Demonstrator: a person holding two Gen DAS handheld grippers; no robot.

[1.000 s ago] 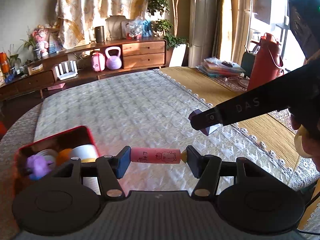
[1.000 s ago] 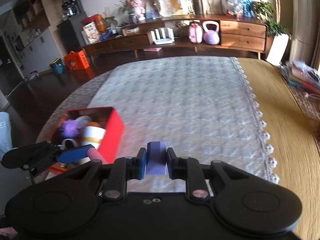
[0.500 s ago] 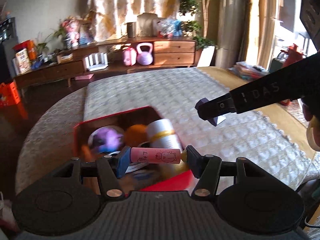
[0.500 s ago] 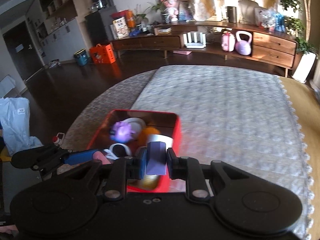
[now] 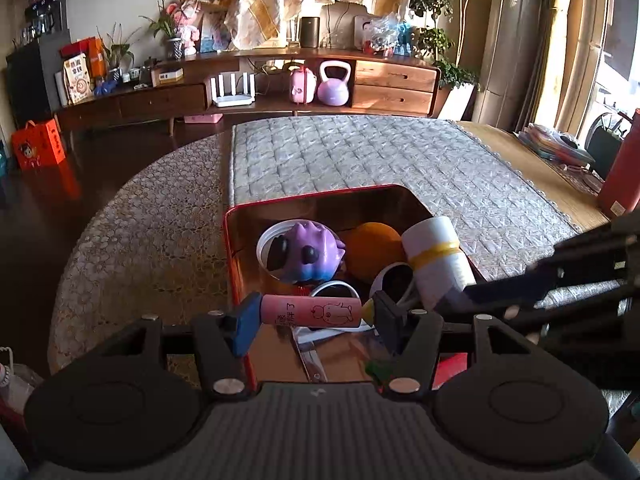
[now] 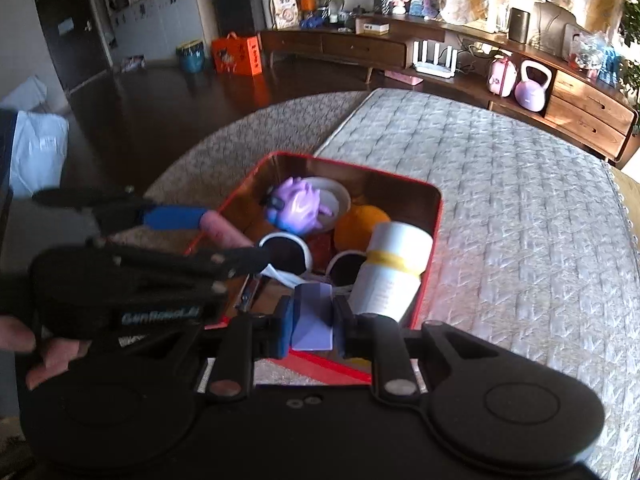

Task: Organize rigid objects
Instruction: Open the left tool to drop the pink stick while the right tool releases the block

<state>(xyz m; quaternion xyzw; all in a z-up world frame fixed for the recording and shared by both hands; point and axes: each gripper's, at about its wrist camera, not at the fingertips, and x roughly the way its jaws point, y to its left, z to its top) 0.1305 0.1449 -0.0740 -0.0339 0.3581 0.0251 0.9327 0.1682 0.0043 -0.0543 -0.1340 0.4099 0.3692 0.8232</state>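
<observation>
A red metal box [image 5: 320, 194] [image 6: 438, 204] stands on the quilted cloth and holds a purple spiky toy [image 5: 306, 252] [image 6: 298, 206], an orange ball [image 5: 372, 242] [image 6: 358, 224], a white cylinder with a yellow band [image 5: 436, 258] [image 6: 390, 268] and white rings. My left gripper [image 5: 312, 314] is shut endwise on a pink tube [image 5: 311, 312] [image 6: 224, 230] and hangs over the box's near part. My right gripper [image 6: 312, 322] is shut on a lilac block [image 6: 313, 320] above the box's near edge. In the left wrist view the right gripper's black fingers [image 5: 520, 284] come in from the right.
The round table carries a lace cloth [image 5: 132, 240] and a grey quilted runner [image 5: 360, 152]. A red flask [image 5: 622, 172] stands at the right. Scissors [image 5: 310, 356] lie in the box. A hand [image 6: 36, 348] holds the left gripper. A low sideboard [image 5: 256, 88] is behind.
Both grippers have swung left over the table and come above the red box, each keeping its object. The box has shifted from the left edge into the middle of both views.
</observation>
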